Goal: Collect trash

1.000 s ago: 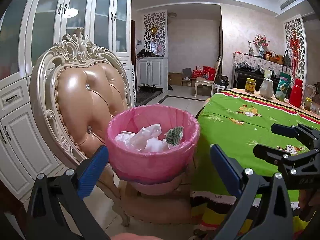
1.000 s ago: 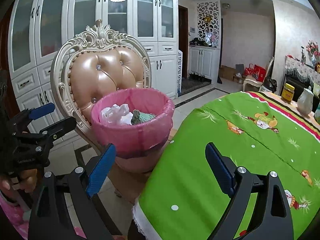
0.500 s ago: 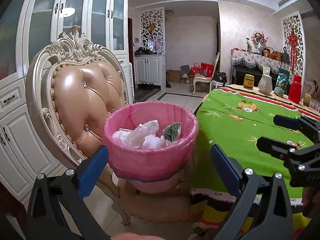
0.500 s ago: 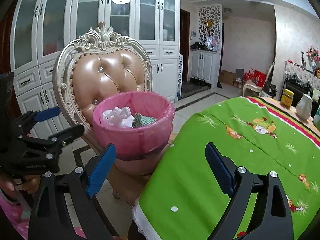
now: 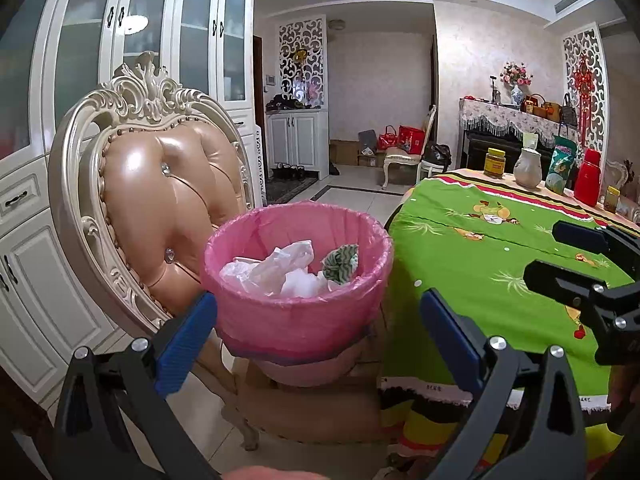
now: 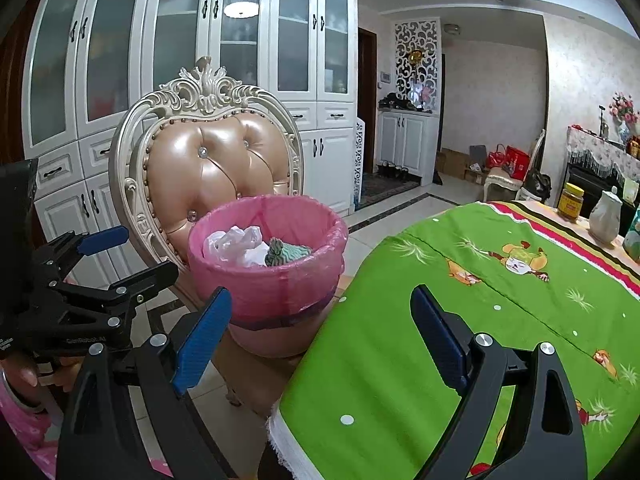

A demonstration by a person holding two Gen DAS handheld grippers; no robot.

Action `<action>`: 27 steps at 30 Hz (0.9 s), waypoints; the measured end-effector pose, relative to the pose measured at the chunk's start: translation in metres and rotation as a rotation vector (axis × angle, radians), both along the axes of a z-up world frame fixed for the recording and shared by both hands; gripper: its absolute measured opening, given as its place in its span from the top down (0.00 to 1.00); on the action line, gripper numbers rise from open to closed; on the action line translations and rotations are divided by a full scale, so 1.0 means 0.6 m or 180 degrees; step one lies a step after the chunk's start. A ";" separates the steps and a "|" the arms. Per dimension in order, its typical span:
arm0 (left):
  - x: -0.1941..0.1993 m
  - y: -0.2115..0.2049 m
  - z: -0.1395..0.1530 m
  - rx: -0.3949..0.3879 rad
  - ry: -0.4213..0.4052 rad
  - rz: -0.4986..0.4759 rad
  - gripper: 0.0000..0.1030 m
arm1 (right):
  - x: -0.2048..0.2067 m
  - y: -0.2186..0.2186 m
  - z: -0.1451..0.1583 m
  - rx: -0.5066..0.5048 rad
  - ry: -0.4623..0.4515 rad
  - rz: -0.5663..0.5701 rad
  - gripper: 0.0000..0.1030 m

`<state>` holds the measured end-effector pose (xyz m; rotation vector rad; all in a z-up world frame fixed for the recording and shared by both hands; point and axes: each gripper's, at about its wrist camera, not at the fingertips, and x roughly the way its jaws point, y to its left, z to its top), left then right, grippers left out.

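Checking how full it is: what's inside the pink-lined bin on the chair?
The bin holds crumpled white plastic bags and a green-and-white striped wad beside them. Whatever lies beneath them is covered.

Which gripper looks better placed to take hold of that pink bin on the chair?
Probably the left gripper: its open fingers frame the pink bin straight ahead. The right gripper faces mostly the green tablecloth.

A cream carved chair (image 5: 156,200) with tan tufted leather stands at nine o'clock beside the green-clothed table (image 5: 500,248). At two o'clock on it stand a yellow-lidded jar (image 5: 494,163), pale jug (image 5: 527,168) and red flask (image 5: 587,183).
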<state>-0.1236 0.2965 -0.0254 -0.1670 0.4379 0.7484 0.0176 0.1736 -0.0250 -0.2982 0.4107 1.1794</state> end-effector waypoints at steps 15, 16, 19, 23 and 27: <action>0.002 0.000 0.002 0.0029 0.0007 -0.0022 0.04 | -0.002 -0.002 0.002 0.0000 -0.0037 -0.0012 0.17; 0.002 0.000 0.003 0.0033 0.0010 -0.0024 0.04 | -0.002 -0.002 0.002 0.0001 -0.0036 -0.0011 0.17; 0.002 0.000 0.002 0.0027 0.0011 -0.0035 0.04 | -0.002 -0.002 0.002 0.0003 -0.0034 -0.0013 0.17; 0.003 0.000 0.000 0.0020 0.0019 -0.0035 0.04 | -0.002 -0.001 0.002 0.0000 -0.0034 -0.0010 0.17; 0.003 0.000 0.000 0.0025 0.0019 -0.0036 0.04 | -0.004 -0.002 0.000 -0.0012 -0.0038 -0.0012 0.17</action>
